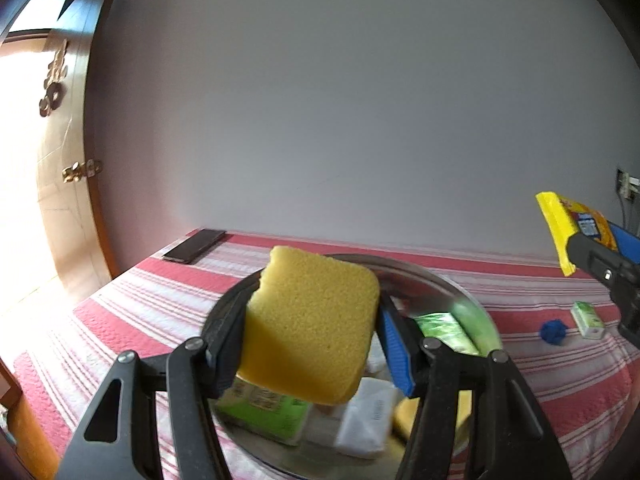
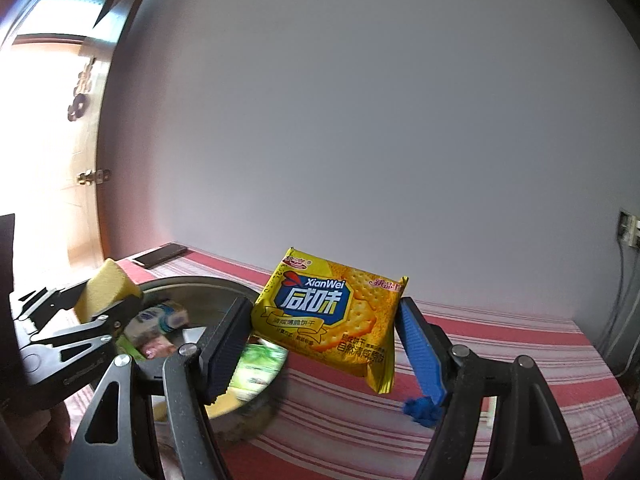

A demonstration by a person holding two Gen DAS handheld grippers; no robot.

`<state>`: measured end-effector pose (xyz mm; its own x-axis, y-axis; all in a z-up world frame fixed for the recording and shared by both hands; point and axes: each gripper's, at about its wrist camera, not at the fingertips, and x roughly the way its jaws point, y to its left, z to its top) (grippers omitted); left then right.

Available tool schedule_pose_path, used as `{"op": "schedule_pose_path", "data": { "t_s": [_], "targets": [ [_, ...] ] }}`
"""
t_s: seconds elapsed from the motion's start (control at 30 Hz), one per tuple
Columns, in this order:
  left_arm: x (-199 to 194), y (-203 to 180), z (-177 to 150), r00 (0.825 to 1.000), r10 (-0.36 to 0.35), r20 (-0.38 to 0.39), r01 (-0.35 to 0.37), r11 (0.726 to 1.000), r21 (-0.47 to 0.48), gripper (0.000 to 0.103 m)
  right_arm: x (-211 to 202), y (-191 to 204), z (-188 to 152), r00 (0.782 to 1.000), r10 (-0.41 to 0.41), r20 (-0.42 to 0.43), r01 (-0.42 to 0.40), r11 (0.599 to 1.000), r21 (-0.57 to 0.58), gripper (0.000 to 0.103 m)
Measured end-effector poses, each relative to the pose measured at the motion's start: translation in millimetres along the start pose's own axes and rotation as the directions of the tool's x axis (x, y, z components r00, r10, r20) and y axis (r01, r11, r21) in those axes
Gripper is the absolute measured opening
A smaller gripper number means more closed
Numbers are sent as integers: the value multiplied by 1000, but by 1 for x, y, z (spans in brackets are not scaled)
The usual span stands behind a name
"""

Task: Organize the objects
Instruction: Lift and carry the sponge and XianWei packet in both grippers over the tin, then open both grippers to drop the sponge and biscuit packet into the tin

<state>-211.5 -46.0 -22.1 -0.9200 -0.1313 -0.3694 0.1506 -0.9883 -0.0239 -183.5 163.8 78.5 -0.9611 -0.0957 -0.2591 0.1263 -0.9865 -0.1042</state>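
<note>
Left claw (image 1: 310, 332) around sponge (image 1: 312, 328), right claw (image 2: 320, 340) around cracker packet (image 2: 332, 316)

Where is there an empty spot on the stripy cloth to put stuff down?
Bare cloth lies between the phone and the metal bowl, and again between the bowl and the blue ball. The bowl is crowded with packets. The ball and a small green box fill the right end.
</note>
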Motion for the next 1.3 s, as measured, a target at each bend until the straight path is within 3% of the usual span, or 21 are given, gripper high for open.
{"op": "schedule_pose_path", "data": {
  "t_s": [0.37,0.77,1.3],
  "targets": [
    [28,25,-2,996,43,-80,-43,999,-2,60,25,30,-2,995,81,-56,-83,996,-39,75],
    [43,33,-1,991,64,-117,-61,998,25,60,44,52,-1,982,149,-116,-158,985,-69,75],
    [61,30,1,981,47,-190,-33,997,77,60,80,54,-12,960,173,-221,-186,982,-43,75]
  ]
}}
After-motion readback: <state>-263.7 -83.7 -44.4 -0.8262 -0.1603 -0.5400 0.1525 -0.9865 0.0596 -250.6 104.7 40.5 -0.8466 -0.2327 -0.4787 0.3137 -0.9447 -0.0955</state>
